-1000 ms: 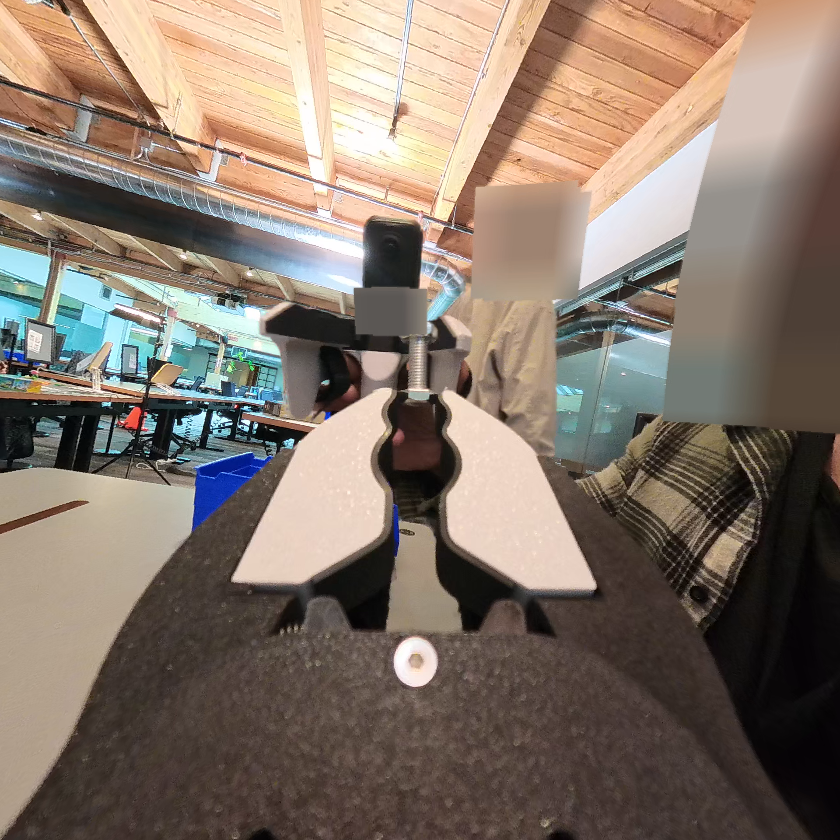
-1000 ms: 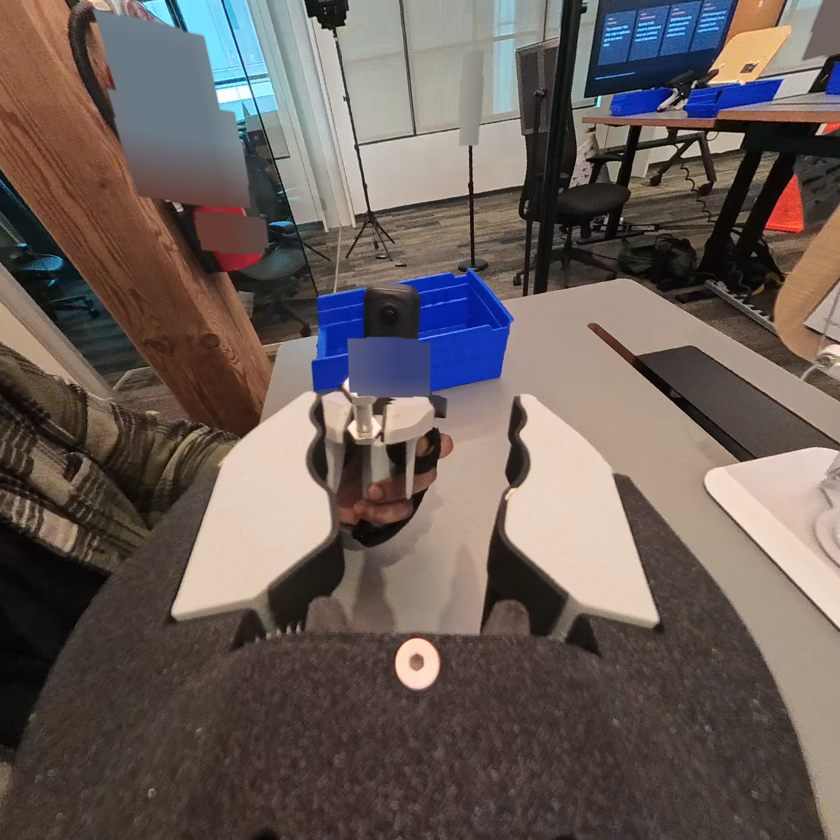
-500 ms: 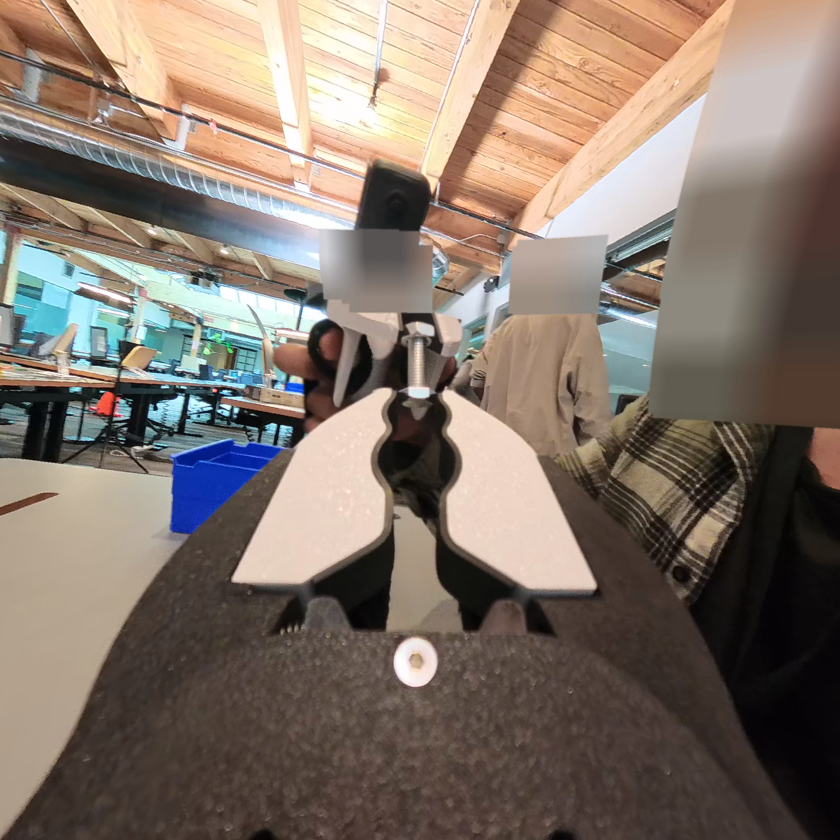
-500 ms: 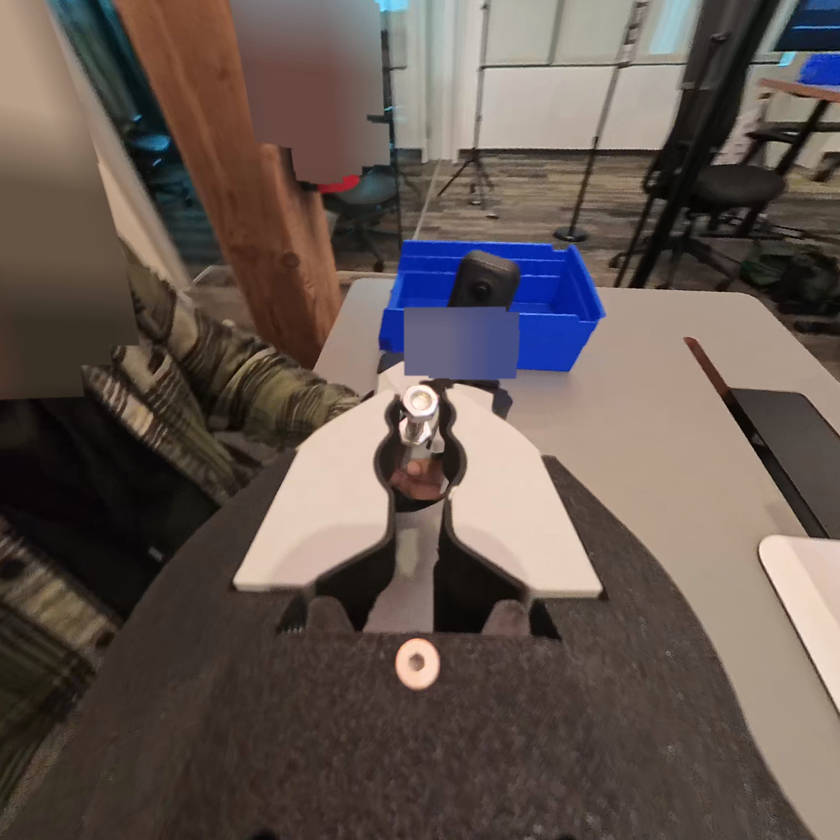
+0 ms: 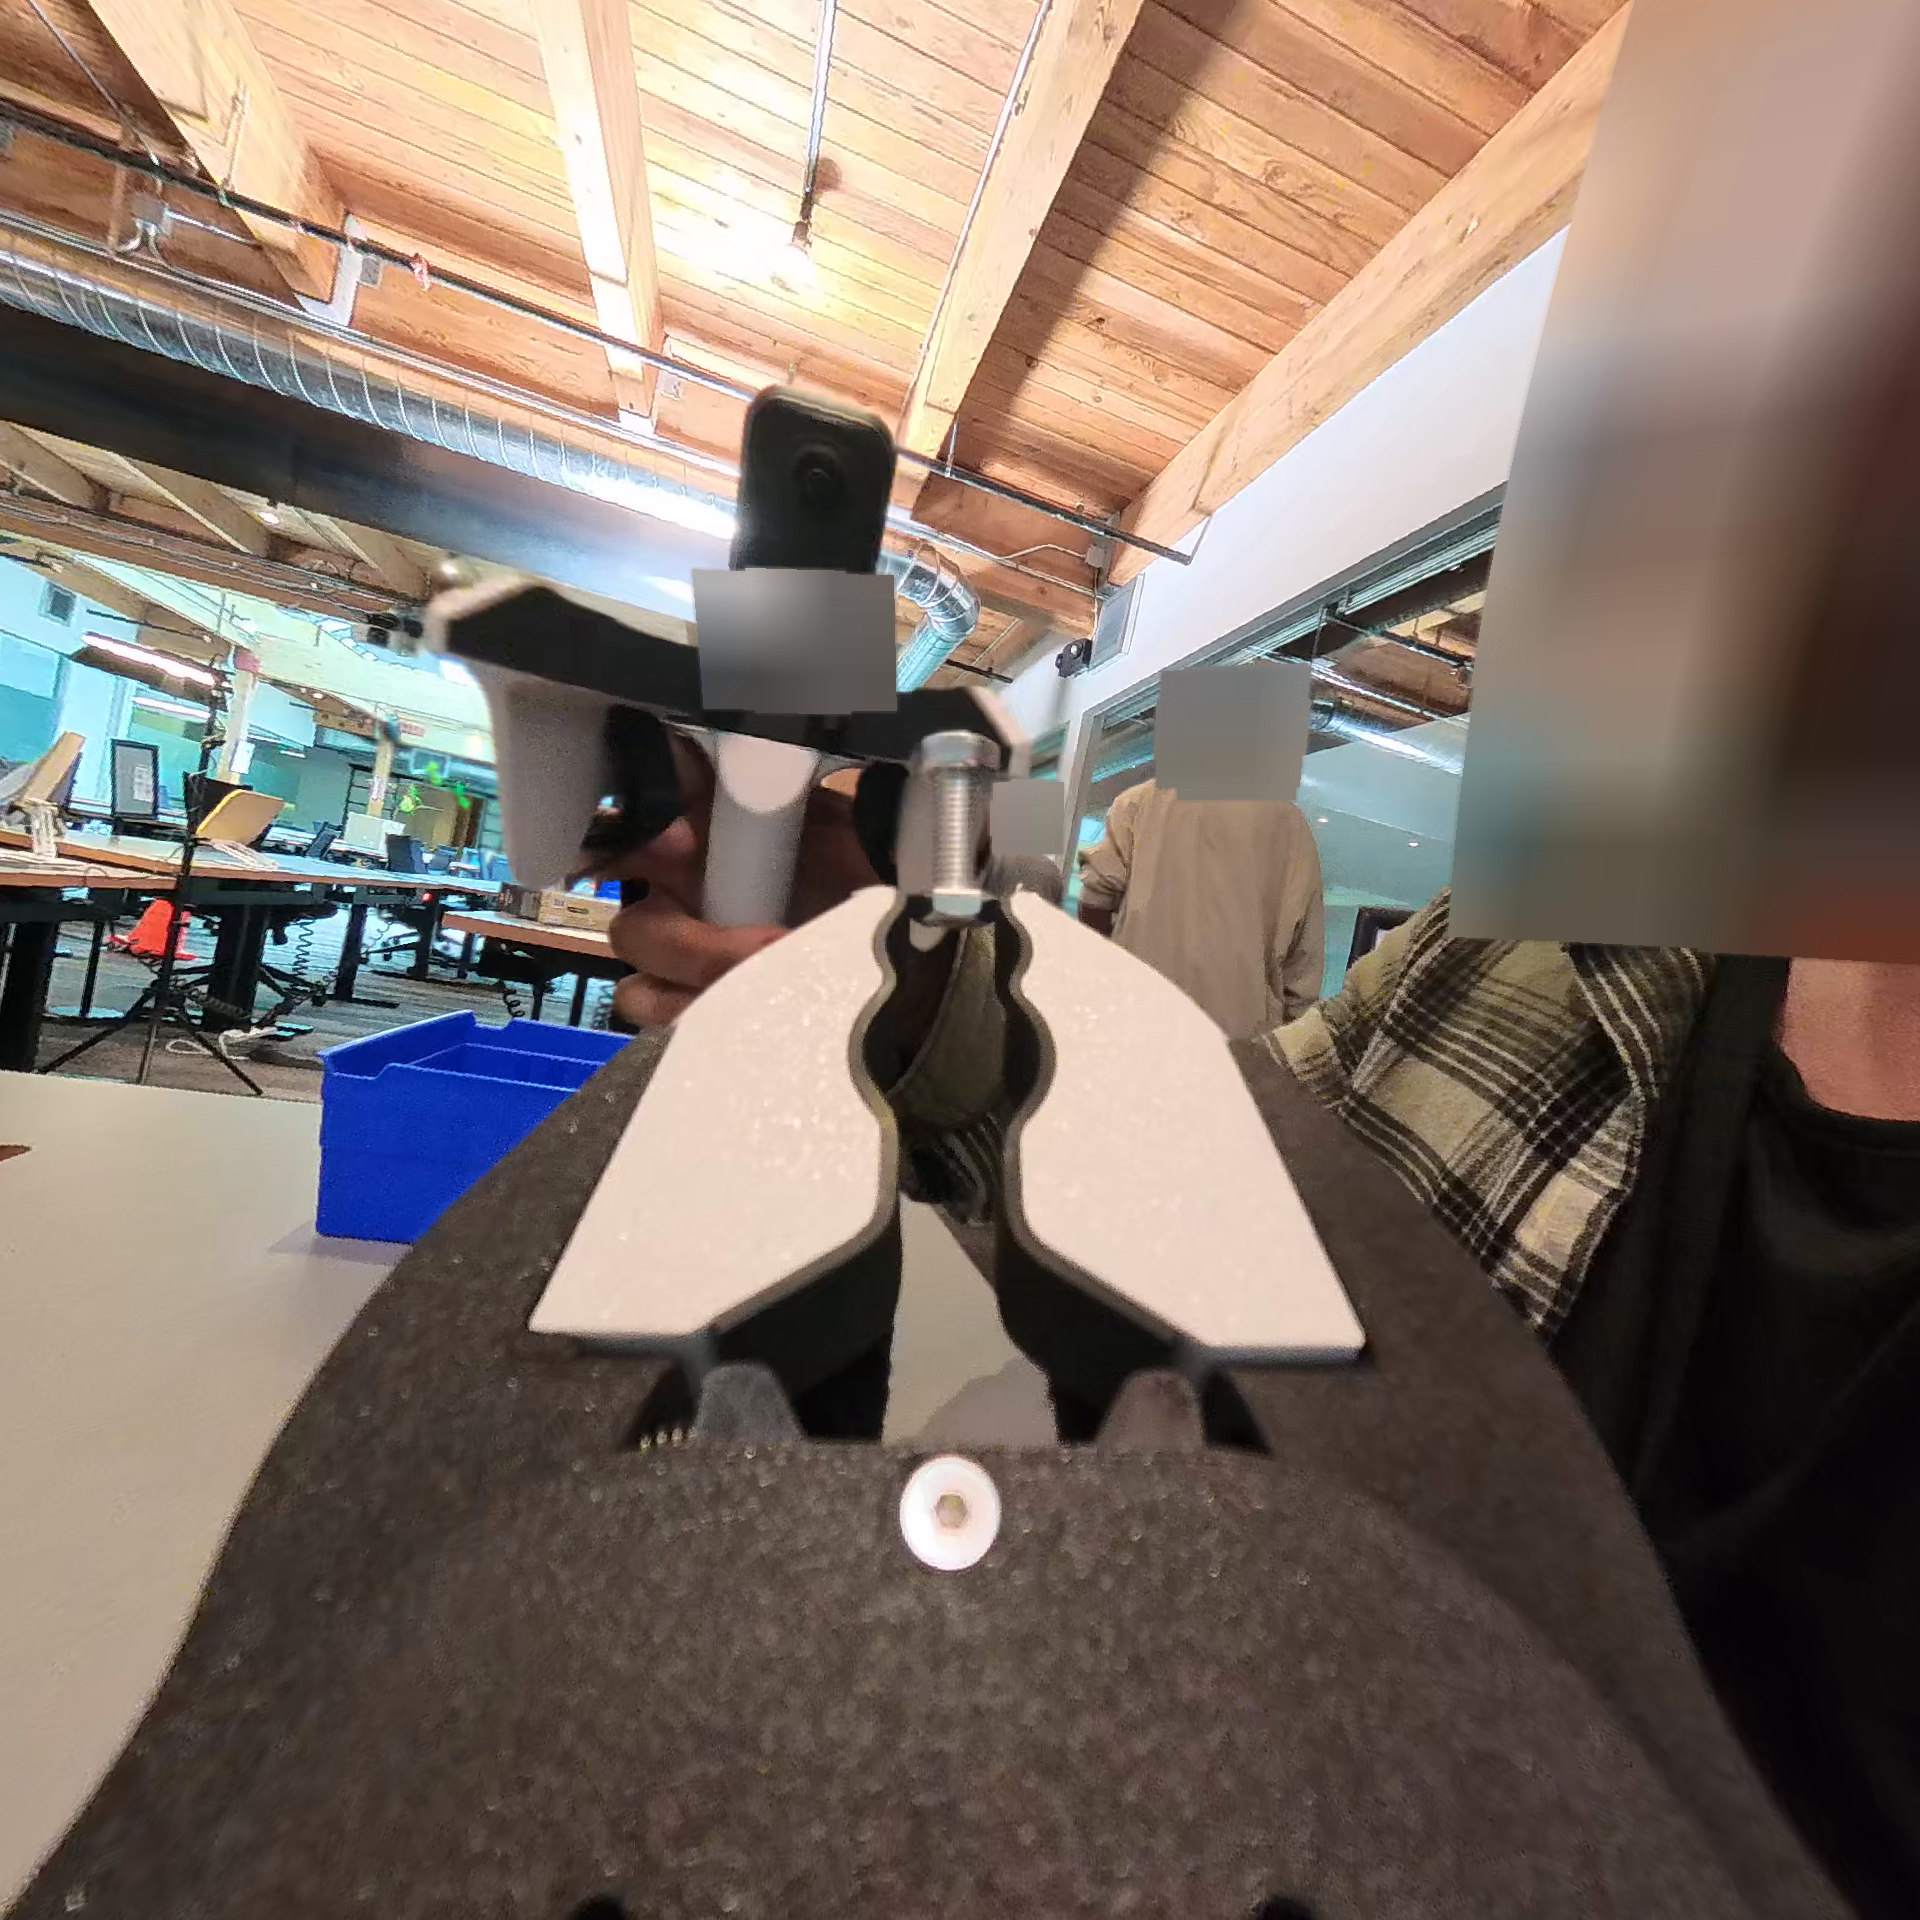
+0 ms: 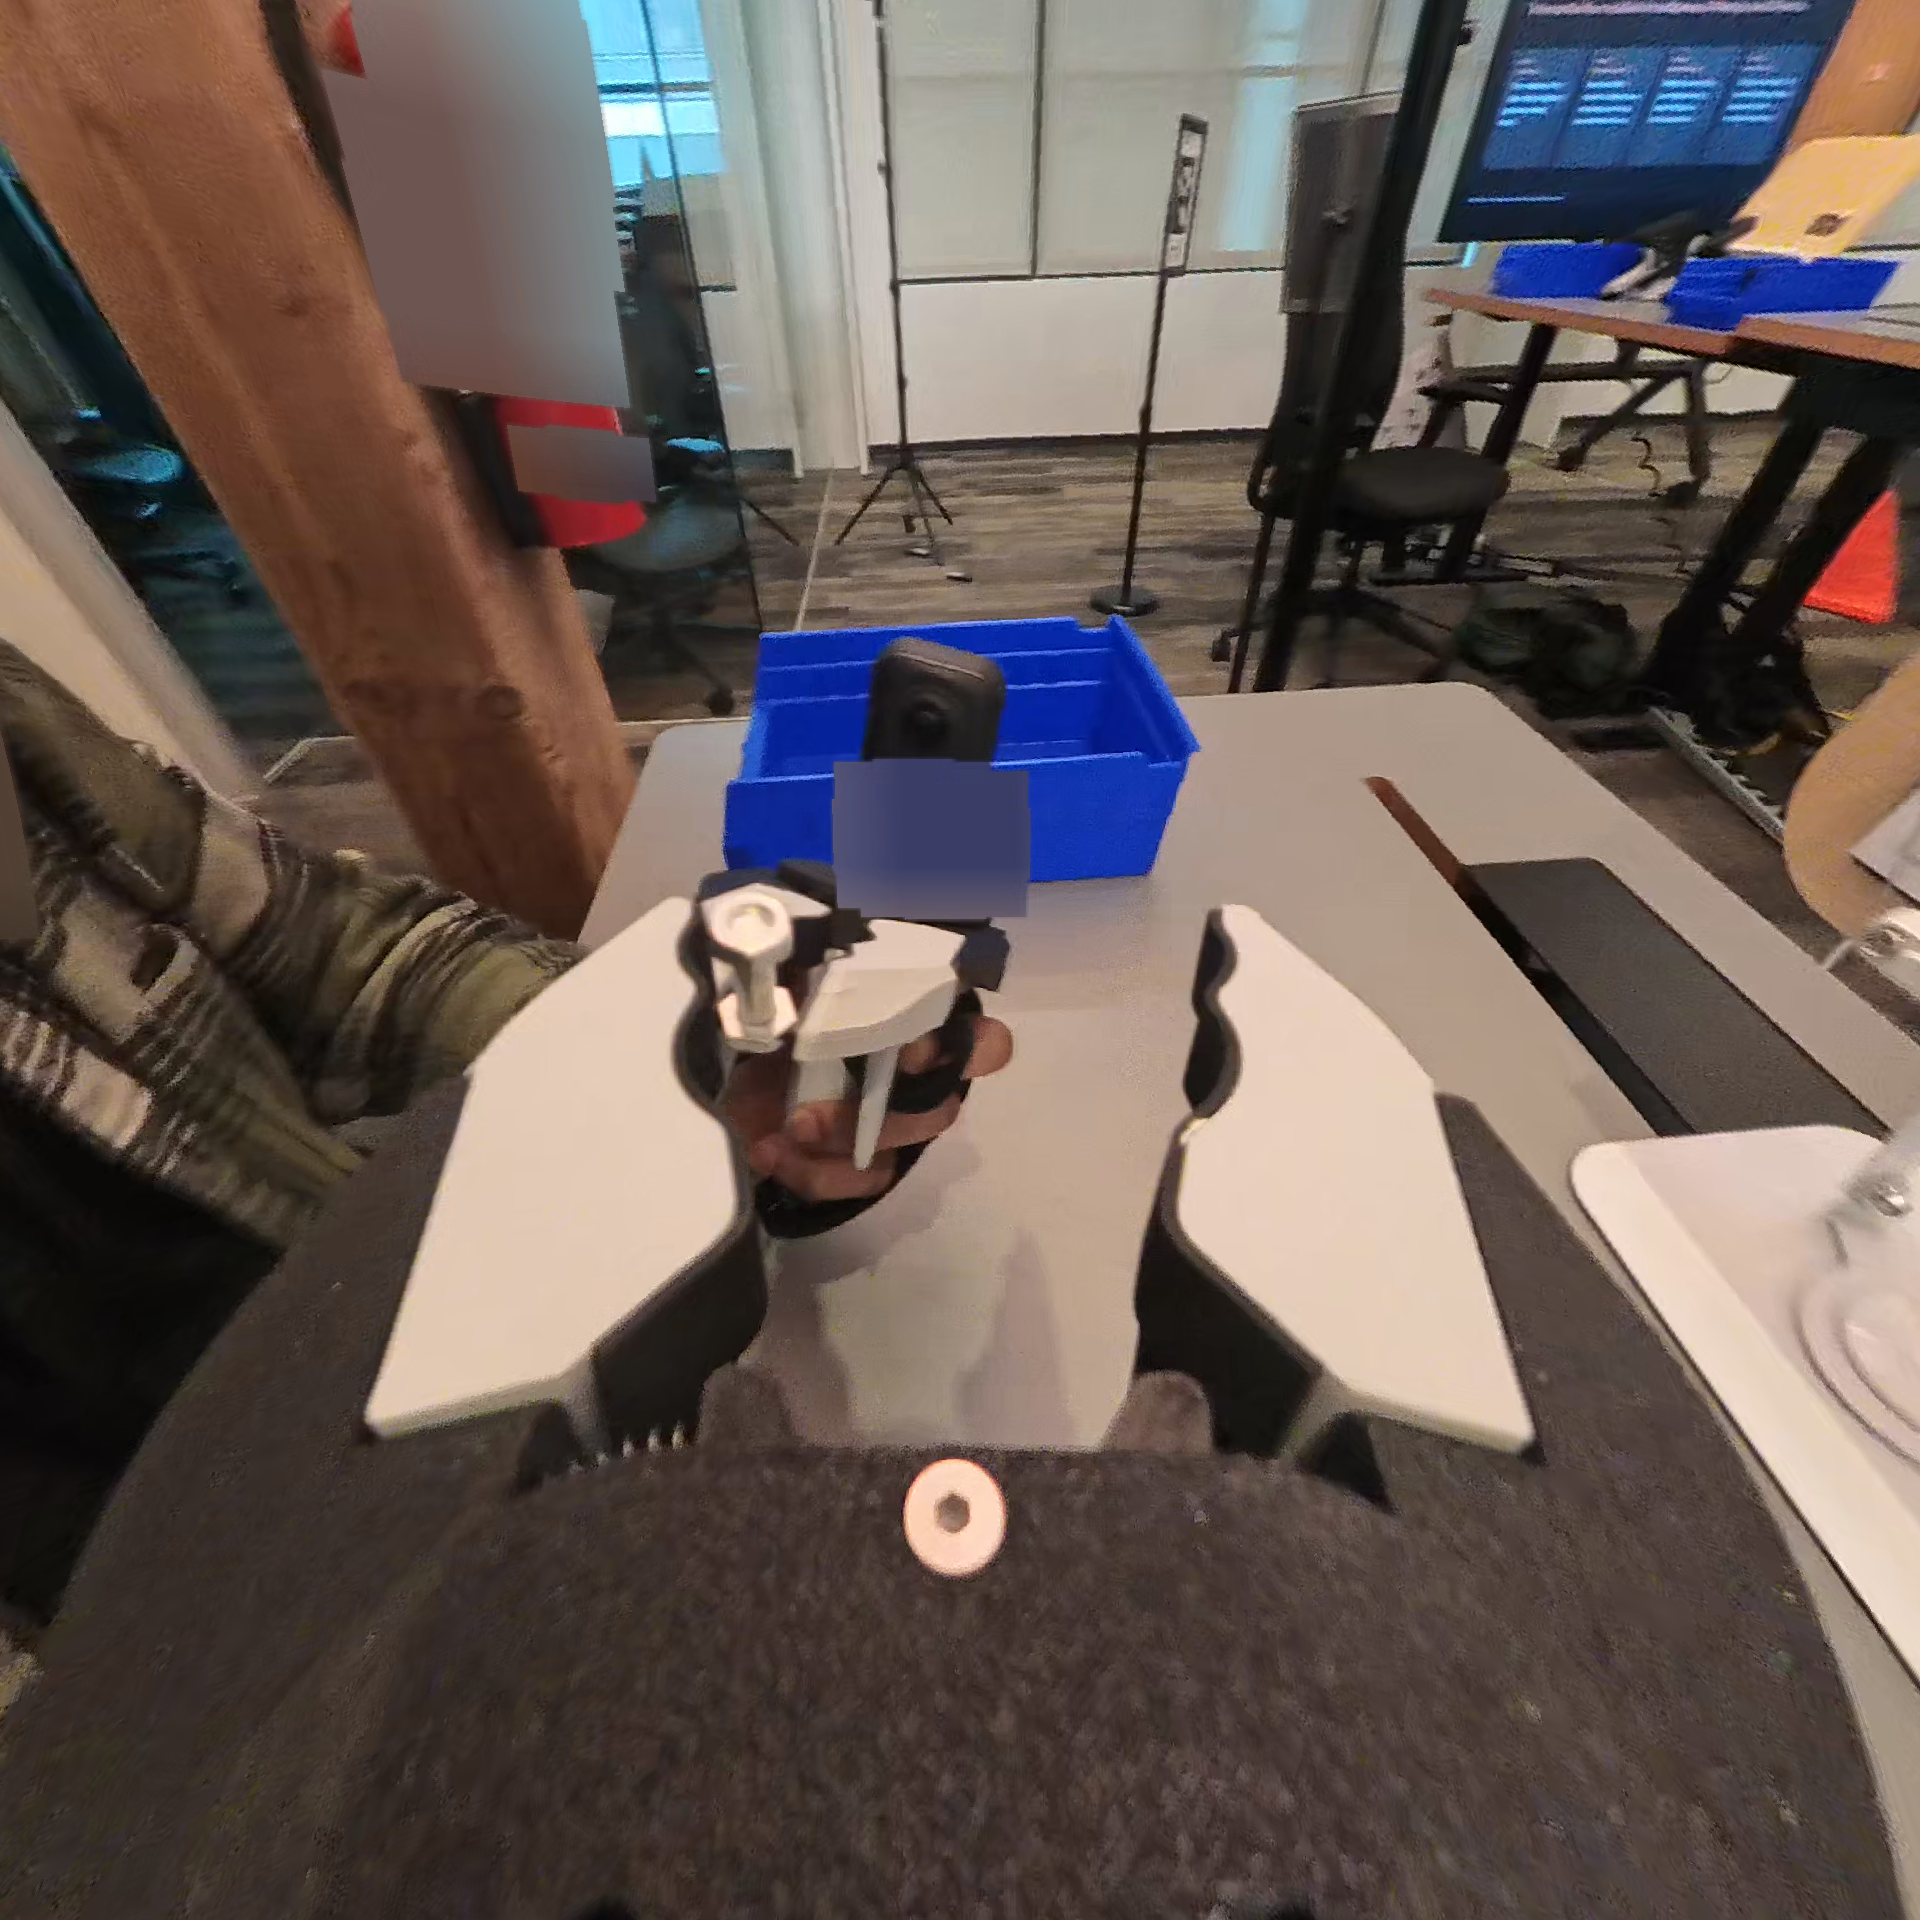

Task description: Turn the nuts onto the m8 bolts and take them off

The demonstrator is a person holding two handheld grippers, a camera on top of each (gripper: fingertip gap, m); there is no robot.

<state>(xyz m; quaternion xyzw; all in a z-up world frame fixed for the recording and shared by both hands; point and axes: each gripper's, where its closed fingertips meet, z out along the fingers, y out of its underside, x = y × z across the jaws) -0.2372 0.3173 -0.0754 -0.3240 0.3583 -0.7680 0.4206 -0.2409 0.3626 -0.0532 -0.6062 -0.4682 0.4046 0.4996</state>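
Note:
In the left wrist view my left gripper (image 5: 948,906) is shut on a silver nut (image 5: 951,906) at its fingertips. A silver M8 bolt (image 5: 951,821) is threaded in the nut and stands up from it, head on top. My right gripper (image 6: 951,935) is wide open and empty, with the bolt just inside its left finger (image 6: 582,1122) and no pad touching it. In the right wrist view the left gripper (image 6: 774,1023) holds the nut (image 6: 756,1029), and the bolt head (image 6: 746,923) faces the camera. The right gripper also shows in the left wrist view (image 5: 727,675), behind the bolt.
A blue bin (image 6: 1091,821) stands on the grey table (image 6: 1351,987) behind the grippers. It also shows in the left wrist view (image 5: 416,1122). A black pad (image 6: 1621,987) and a white tray (image 6: 1662,1205) lie at the right. A wooden post (image 6: 260,416) stands at the left. A person in a plaid shirt (image 5: 1507,1091) is close by.
My right gripper closed on the bolt head half a second ago, then opened wide and let it go. My left gripper kept its hold on the nut.

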